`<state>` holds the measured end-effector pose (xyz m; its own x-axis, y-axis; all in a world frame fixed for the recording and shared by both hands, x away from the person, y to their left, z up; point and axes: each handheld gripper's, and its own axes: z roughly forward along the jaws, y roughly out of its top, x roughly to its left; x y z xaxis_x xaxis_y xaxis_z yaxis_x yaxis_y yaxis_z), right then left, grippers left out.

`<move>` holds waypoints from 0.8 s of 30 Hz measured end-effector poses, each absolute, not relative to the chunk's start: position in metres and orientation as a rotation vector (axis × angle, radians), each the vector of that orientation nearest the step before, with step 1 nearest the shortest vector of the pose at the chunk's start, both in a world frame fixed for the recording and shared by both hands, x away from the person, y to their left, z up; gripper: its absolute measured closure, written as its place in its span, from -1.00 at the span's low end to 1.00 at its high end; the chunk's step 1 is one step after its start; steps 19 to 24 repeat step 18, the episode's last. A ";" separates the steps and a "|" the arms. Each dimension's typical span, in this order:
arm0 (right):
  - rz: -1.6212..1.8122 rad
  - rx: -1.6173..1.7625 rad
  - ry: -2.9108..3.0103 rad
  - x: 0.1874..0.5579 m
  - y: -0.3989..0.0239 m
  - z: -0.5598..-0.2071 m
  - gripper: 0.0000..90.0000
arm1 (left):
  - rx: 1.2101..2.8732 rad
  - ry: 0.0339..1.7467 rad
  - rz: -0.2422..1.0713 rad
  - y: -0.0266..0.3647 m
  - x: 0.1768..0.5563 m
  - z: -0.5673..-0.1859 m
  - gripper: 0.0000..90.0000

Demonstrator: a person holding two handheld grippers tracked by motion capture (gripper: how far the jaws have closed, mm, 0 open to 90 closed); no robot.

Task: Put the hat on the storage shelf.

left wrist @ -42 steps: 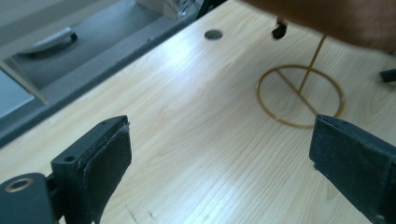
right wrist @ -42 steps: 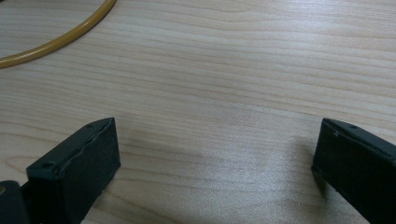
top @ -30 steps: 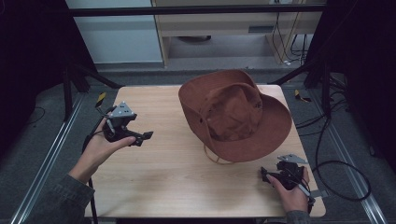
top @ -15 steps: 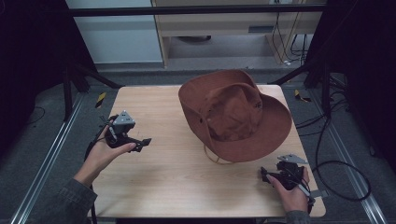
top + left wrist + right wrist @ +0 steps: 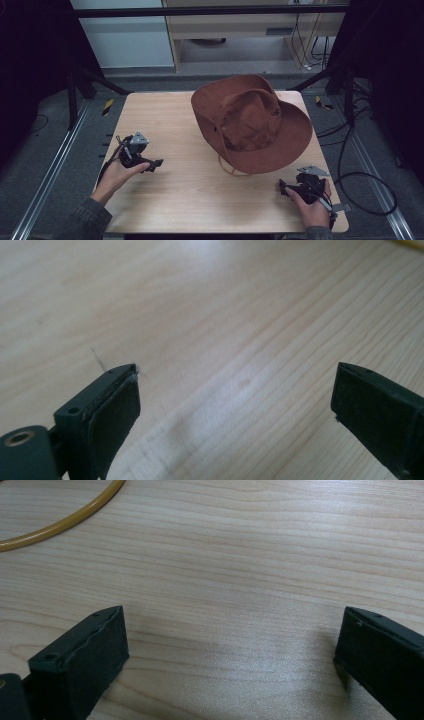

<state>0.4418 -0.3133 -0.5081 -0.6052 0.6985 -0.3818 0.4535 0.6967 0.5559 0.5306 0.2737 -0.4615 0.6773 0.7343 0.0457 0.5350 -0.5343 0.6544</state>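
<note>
A brown wide-brimmed hat (image 5: 250,122) lies on the wooden table (image 5: 165,115), right of centre, with a tan chin cord (image 5: 231,169) looping out from under its front brim. The left gripper (image 5: 156,164) rests low at the table's left side in a hand, open, its jaws wide apart over bare wood (image 5: 235,390). At the front right corner, the right gripper (image 5: 283,187) is also open and holds nothing; its jaws point left over the tabletop (image 5: 230,630). The tan cord (image 5: 65,522) curves across the upper left of the right gripper view.
The table's edges drop off to a grey floor with metal rails (image 5: 55,165) on both sides. A black cable (image 5: 360,175) loops on the floor at the right. Dark frame legs (image 5: 75,95) and a cabinet (image 5: 240,25) stand behind the table.
The left hand and its gripper have moved down toward the table's front left and settled low on the wood. The right gripper and the hat have stayed put.
</note>
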 end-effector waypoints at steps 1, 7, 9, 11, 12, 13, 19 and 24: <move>0.549 0.878 2.318 0.442 -0.313 -0.508 -0.98 | 2.269 0.980 0.420 0.275 0.530 -0.466 -0.90; 0.548 0.878 2.318 0.442 -0.313 -0.508 -0.98 | 2.252 1.024 0.427 0.281 0.527 -0.488 -0.90; 0.548 0.878 2.318 0.442 -0.313 -0.508 -0.98 | 2.243 1.035 0.413 0.281 0.527 -0.494 -0.90; 0.548 0.877 2.318 0.442 -0.313 -0.508 -0.98 | 2.253 1.046 0.414 0.280 0.526 -0.500 -0.91; 0.548 0.878 2.317 0.442 -0.313 -0.508 -0.98 | 2.231 1.042 0.423 0.281 0.524 -0.502 -0.96; 0.548 0.878 2.318 0.442 -0.313 -0.508 -0.99 | 2.222 1.035 0.430 0.282 0.524 -0.503 -0.96; 0.548 0.878 2.317 0.442 -0.313 -0.508 -0.98 | 2.166 1.023 0.464 0.286 0.518 -0.508 -0.97; 0.548 0.878 2.317 0.442 -0.313 -0.508 -0.98 | 2.166 1.023 0.464 0.286 0.518 -0.508 -0.97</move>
